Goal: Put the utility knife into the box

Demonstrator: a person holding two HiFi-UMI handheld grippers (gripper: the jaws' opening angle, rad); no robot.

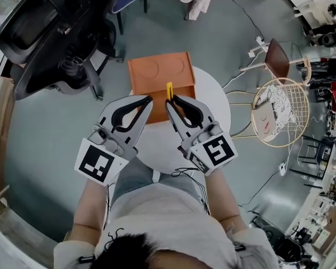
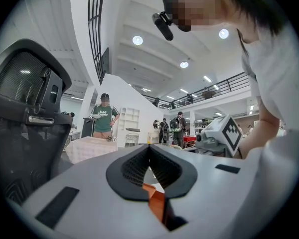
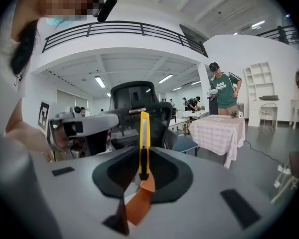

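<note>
The utility knife (image 1: 169, 90) was held upright in the right gripper (image 1: 169, 101), pinched low on its yellow body with most of its length standing above the jaws. In the right gripper view the right gripper (image 3: 143, 152) was closed on the utility knife (image 3: 144, 133), and the orange box (image 3: 138, 203) was seen just below through the gap.

The left gripper (image 1: 149, 98) was closed with nothing between its jaws. In the left gripper view, only the box (image 2: 157, 199) showed beneath the meeting tips of the left gripper (image 2: 149, 148). It was placed just beside the right gripper over the near part of the box, probably to steady or open it, though no contact could be confirmed.

The box (image 1: 159, 72) was set on a round white surface (image 1: 215, 105). Whether it was open could not be told.

The knife was judged poised over the box but not yet inside. It would probably need tipping flat before release, since dropped upright it could topple out.
</note>
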